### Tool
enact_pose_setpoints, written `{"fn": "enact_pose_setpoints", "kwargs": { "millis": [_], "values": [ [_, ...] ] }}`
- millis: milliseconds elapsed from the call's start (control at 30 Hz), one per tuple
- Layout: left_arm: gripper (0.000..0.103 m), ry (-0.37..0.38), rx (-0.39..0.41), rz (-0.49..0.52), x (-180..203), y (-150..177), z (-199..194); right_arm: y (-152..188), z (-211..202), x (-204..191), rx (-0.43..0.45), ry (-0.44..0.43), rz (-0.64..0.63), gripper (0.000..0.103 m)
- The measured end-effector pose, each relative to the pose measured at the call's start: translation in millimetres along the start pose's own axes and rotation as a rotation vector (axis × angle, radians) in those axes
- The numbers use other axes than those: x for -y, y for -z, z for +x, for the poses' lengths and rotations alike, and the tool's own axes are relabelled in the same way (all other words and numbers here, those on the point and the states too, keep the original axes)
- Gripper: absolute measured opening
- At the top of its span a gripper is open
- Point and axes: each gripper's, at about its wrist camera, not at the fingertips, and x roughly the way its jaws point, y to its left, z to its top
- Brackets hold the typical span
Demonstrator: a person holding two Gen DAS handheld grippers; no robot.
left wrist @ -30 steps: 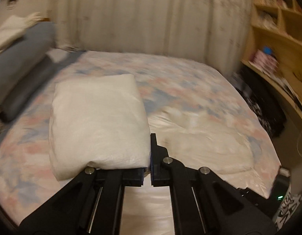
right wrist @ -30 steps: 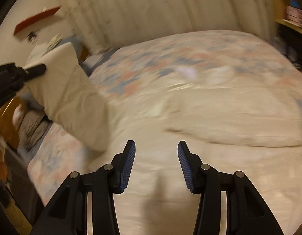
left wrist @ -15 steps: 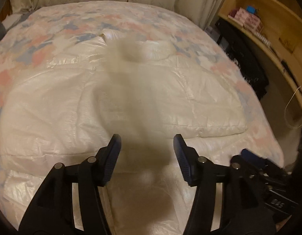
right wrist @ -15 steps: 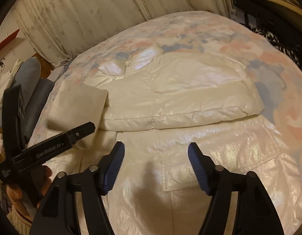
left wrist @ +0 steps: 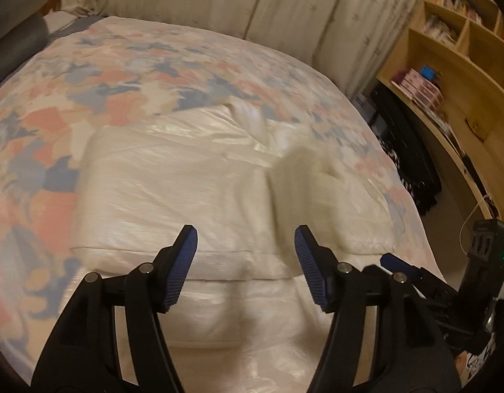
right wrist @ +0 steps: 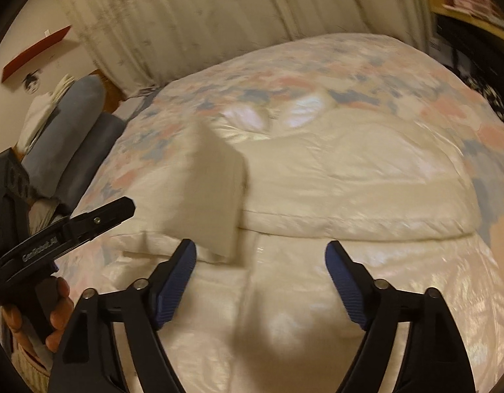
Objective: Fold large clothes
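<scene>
Both grippers' jaws are opening with nothing between them, so the cream jacket [right wrist: 333,177] drops folded onto the bed [right wrist: 317,62].

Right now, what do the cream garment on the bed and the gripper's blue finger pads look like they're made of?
Cream garment: likely padded synthetic shell; glossy sheen, puffy stitched edges. Blue finger pads: probably matte rubber; fine ribbing shows.

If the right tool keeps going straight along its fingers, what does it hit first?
Most likely the shiny cream jacket spread on the bed, just ahead of the right tool. Its opening jaws hold nothing, and nothing else lies in that line, though depth is uncertain.
</scene>
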Motion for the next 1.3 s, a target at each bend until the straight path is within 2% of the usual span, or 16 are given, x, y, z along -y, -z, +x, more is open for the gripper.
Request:
{"fn": "enact_pose_setpoints", "kwargs": {
  "millis": [133,267,467,600,700,767,800,833,900,933,1033,1133,1200,1300],
  "values": [
    [0.059,-0.040,0.013,-0.023,-23.5,-5.2,-9.2,-9.2,13.2,-32.2,-0.017,0.025,-0.091,0.086],
    [0.059,-0.083,0.000,-0.030,-44.5,-6.3,-9.9,-22.1,31.3,-37.7,-0.046,0.081,-0.104,0.086],
    [0.059,-0.137,-0.034,-0.037,-76.7,-10.5,4.2,-44.6,46.6,13.7,-0.072,0.099,0.004,0.086],
    [0.059,-0.153,-0.056,-0.076,-99.0,-12.7,20.4,-51.3,76.2,56.4,-0.135,0.097,0.072,0.086],
    [0.059,-0.169,-0.058,-0.097,-109.4,-11.9,28.4,-53.0,96.2,72.4,-0.146,0.089,0.103,0.085],
    [0.059,-0.185,-0.058,-0.099,-113.2,-10.7,32.4,-52.3,112.7,80.9,-0.169,0.037,0.134,0.073],
    [0.059,-0.191,-0.057,-0.096,-112.8,-10.3,33.6,-50.0,120.6,79.4,-0.184,0.004,0.141,0.057],
    [0.059,-0.199,-0.056,-0.088,-111.7,-10.2,35.2,-48.3,125.3,74.9,-0.192,-0.025,0.125,0.036],
    [0.053,-0.216,-0.038,-0.067,-106.5,-10.0,35.2,-49.6,120.4,55.9,-0.162,-0.033,0.042,0.014],
    [0.050,-0.222,-0.030,-0.057,-104.6,-10.8,35.1,-52.0,113.9,48.8,-0.130,-0.029,0.009,0.010],
    [0.040,-0.223,-0.008,-0.036,-94.7,-16.6,36.7,-68.9,79.9,35.0,0.003,-0.033,-0.019,0.008],
    [0.035,-0.240,0.010,-0.001,-79.0,-26.6,46.2,-89.2,58.8,41.4,0.107,0.020,-0.012,0.008],
    [0.028,-0.271,0.017,0.034,-66.6,-33.6,60.6,-99.7,58.8,51.8,0.120,0.057,0.002,0.008],
    [0.022,-0.319,-0.022,0.065,-56.7,-39.3,91.9,-101.1,82.7,76.0,0.055,0.123,0.052,0.008]
  ]
}}
